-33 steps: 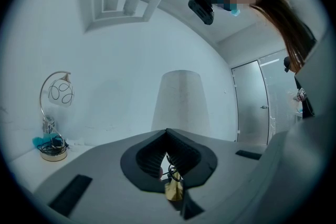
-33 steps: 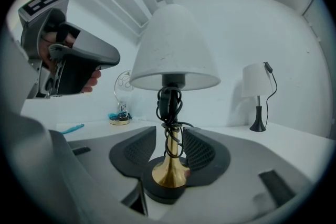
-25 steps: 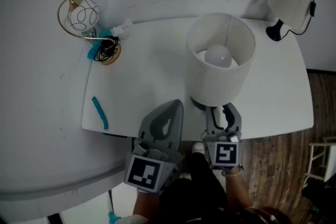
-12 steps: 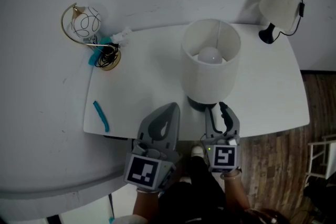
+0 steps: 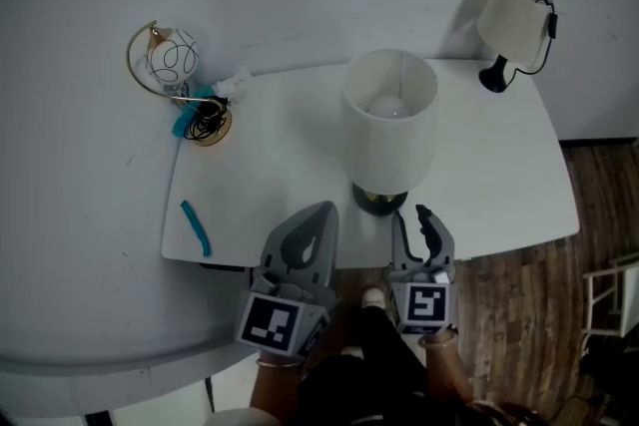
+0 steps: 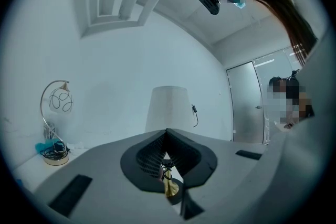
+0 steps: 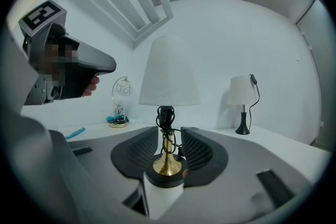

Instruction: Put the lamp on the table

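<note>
**benchrat:** So is the lamp (image 5: 389,130) down or not? How far along is the person?

**solderjo:** Looks down to me. It's standing upright on the table (image 5: 270,175), base on the surface close to the 6 o'clock edge and the white shade straight above it. Nothing's touching it.

**benchrat:** What about the tongs?

**solderjo:** The right tongs (image 5: 411,213) are spread apart, with the tips just short of the base at about 5 o'clock from it. The jaws have just been narrowing a bit, but nothing sits between the pads. Its own camera only has the brass stem and black base lined up in the gap, out past the tips. The left tongs (image 5: 326,208) are closed to a point and empty, parked at about 7 o'clock from the lamp.

**benchrat:** So it's done?

**solderjo:** Pretty much, I'd say. The placing is finished and the grip is off. At most the person might pull both hands clear, or nudge the lamp in from the edge since it sits near the rim.

**benchrat:** Other stuff up there?

**solderjo:** There's a small lamp (image 5: 511,15) at 2 o'clock, a hoop lamp (image 5: 170,60) at 10, and a teal pen (image 5: 194,226) at 8. All are well apart from it.
</note>
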A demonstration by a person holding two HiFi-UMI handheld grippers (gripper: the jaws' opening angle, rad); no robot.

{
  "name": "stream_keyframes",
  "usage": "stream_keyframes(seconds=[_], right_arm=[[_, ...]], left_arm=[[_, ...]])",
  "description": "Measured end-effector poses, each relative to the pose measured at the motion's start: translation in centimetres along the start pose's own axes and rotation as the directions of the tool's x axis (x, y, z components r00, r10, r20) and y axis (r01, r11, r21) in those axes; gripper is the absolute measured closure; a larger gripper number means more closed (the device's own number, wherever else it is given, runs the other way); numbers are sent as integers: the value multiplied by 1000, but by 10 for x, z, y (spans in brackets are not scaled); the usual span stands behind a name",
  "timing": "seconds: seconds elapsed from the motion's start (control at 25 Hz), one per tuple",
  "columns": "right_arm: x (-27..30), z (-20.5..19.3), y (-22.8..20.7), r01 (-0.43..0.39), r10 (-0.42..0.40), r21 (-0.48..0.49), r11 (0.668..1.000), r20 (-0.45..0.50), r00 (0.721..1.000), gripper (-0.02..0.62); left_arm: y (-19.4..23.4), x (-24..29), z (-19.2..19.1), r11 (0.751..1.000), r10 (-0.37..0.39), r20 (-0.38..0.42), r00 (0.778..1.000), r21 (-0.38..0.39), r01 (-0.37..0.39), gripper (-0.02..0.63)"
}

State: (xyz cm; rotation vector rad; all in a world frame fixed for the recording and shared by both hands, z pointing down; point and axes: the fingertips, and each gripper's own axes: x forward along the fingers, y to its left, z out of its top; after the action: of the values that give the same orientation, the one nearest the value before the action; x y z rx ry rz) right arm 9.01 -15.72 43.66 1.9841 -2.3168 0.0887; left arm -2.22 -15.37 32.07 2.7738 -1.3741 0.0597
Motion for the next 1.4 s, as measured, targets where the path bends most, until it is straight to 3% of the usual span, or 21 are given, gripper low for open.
stream_keyframes(seconds=[0.8,1.4], right_arm=[[-42,36,11,40,-38,-54,998,33,999,462],[-72,53,31,42,-39,-55,998,50,998,462]], left_arm=[[-16,-28,19,998,-64,28,998,19,64,607],[-17,-61,35,998,-60,66,996,23,59,607]])
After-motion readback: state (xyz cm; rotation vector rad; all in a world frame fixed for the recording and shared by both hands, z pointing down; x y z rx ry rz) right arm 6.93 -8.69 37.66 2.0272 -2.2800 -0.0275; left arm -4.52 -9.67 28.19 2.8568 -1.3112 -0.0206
